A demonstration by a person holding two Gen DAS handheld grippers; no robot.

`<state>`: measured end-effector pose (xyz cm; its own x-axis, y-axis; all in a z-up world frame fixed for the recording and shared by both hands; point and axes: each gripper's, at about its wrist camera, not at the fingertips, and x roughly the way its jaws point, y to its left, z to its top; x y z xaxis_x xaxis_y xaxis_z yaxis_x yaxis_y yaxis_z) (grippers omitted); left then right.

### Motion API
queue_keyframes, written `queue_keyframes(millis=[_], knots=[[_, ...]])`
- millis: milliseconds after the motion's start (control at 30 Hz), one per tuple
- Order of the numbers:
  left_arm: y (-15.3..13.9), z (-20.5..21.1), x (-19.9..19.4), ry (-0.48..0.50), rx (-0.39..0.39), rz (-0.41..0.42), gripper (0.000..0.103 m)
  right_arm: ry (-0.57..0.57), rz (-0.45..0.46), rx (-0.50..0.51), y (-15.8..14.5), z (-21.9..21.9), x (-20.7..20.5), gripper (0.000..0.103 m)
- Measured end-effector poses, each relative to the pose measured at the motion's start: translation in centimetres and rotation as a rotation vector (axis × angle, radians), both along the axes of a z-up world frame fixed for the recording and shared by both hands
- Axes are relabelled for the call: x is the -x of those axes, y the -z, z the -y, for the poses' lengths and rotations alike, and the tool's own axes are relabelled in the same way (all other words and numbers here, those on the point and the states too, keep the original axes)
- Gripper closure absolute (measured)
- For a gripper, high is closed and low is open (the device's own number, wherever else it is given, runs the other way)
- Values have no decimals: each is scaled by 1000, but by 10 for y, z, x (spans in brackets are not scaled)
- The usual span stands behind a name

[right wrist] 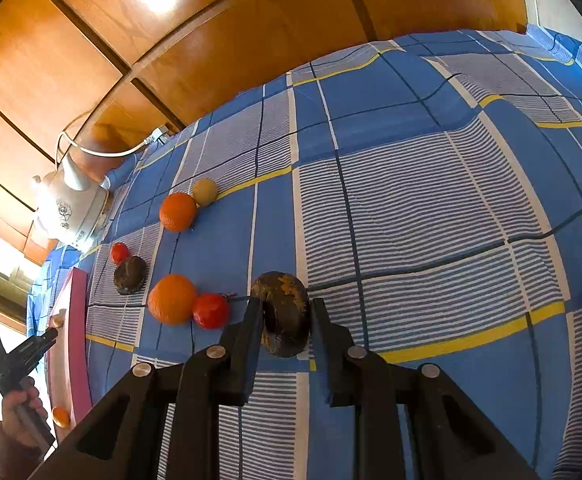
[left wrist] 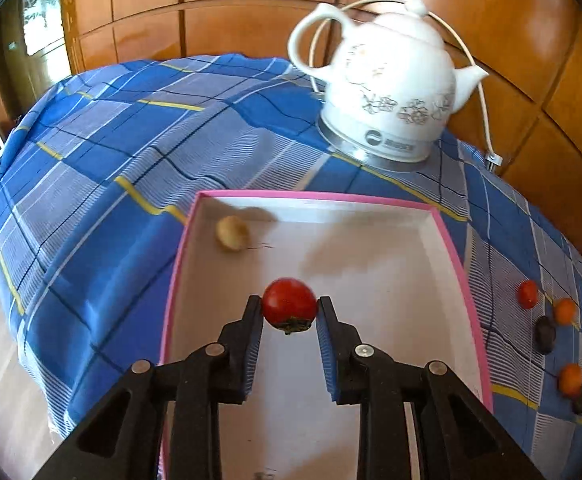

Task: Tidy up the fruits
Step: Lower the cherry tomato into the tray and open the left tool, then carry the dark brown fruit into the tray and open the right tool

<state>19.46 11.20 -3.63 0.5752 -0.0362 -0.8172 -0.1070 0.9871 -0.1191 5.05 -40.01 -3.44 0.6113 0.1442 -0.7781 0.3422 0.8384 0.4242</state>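
Observation:
In the left wrist view my left gripper (left wrist: 289, 312) is shut on a red tomato (left wrist: 289, 305) and holds it over the pink-rimmed white box (left wrist: 457, 256). A pale yellow fruit (left wrist: 232, 233) lies in the box's far left corner. In the right wrist view my right gripper (right wrist: 285, 316) is shut on a dark brown fruit (right wrist: 285, 312) at the tablecloth. To its left lie a red tomato (right wrist: 211, 311), an orange (right wrist: 172, 299), another dark fruit (right wrist: 129, 275), a small tomato (right wrist: 119, 252), a second orange (right wrist: 177, 211) and a greenish fruit (right wrist: 205, 191).
A white ceramic kettle (left wrist: 391, 92) with a cord stands on the blue checked tablecloth (left wrist: 111, 152) behind the box. Wooden panels back the table. Loose fruits (left wrist: 547, 320) lie right of the box. The box's pink side (right wrist: 77, 336) and the other hand-held gripper (right wrist: 19, 356) show at the right view's left edge.

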Motion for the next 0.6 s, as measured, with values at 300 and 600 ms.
queue_keyframes(millis=[300,600], knots=[[-32,13,46,11,-14,109,56,7,6,1,0,-1,0,80],[-44,40,88,60,-44,148,45,7,84,6,-23,-1,10,80]])
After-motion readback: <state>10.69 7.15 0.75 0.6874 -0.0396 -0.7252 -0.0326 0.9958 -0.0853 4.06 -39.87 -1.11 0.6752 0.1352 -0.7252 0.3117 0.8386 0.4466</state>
